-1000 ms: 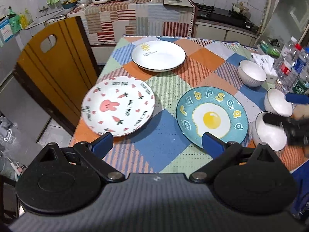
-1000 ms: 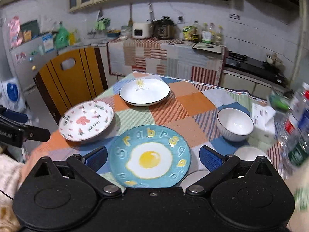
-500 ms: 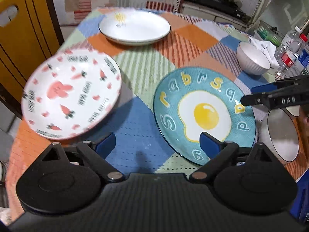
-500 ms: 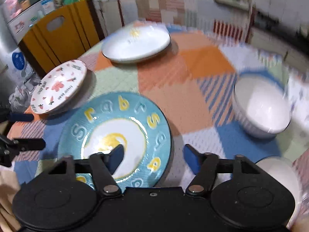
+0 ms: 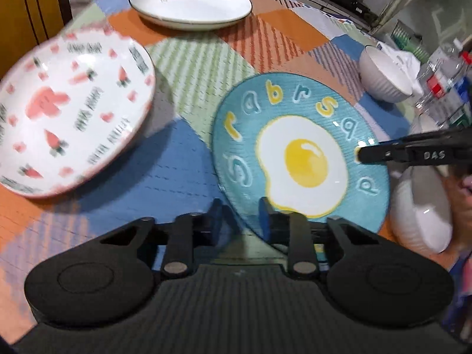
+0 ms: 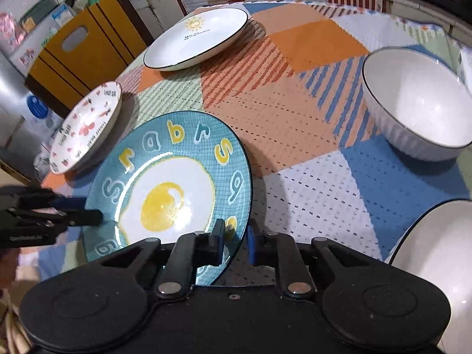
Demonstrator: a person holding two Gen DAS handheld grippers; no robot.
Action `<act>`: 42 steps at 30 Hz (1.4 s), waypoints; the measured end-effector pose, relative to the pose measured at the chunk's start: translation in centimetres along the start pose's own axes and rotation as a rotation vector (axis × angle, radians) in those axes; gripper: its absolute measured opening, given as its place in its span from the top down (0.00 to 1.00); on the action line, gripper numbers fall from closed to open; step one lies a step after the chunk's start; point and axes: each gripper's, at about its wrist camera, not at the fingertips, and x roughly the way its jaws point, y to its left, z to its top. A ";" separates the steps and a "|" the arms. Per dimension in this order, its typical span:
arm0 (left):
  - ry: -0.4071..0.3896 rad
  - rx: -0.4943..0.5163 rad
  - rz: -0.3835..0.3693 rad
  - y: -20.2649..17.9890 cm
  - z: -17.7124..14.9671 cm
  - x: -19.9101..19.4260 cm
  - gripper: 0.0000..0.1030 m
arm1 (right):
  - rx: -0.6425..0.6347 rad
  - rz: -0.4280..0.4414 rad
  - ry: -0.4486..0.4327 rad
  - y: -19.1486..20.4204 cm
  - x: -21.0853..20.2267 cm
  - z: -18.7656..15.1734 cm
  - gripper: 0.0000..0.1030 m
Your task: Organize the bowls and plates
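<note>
A blue fried-egg plate [image 5: 301,159] [image 6: 165,188] lies on the patchwork tablecloth. My left gripper [image 5: 239,218] [image 6: 88,212] has its jaws closing on the plate's left rim, pads pressing it. On the opposite rim my right gripper [image 6: 234,237] [image 5: 362,155] is closing too, the edge pinched between its pads. A rabbit-and-carrot plate [image 5: 67,112] [image 6: 85,126] sits to the left. Further back is a white sun plate [image 5: 191,0] [image 6: 197,38]. White ribbed bowls stand on the right, one far [image 5: 386,73] [image 6: 416,103] and one near [image 5: 421,212] [image 6: 436,250].
Plastic bottles [image 5: 445,79] and a tissue pack [image 5: 407,59] crowd the table's right edge. A yellow chair back [image 6: 85,47] stands off the left side. Open cloth [image 6: 295,118] lies between the plates and the bowls.
Both grippers came down toward the table and went from wide open to closed, one on each side of the blue plate's rim.
</note>
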 end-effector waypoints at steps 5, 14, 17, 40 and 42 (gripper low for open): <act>0.003 0.039 0.066 -1.7 0.3 0.4 0.79 | 0.002 0.042 -0.002 -0.6 0.1 0.0 0.83; -0.068 0.086 0.091 -2.0 2.9 -1.3 0.78 | -0.078 0.051 -0.087 -0.1 -1.4 0.7 0.83; -0.099 0.113 0.100 -2.3 4.5 -1.5 0.78 | -0.082 0.049 -0.141 -0.1 -1.9 1.3 0.83; -0.036 0.163 0.093 -2.2 11.0 6.0 0.78 | -0.021 -0.100 -0.184 -3.5 0.8 4.5 0.81; -0.056 0.201 0.115 -2.8 10.5 6.1 0.77 | -0.045 -0.140 -0.157 -3.0 1.5 4.5 0.77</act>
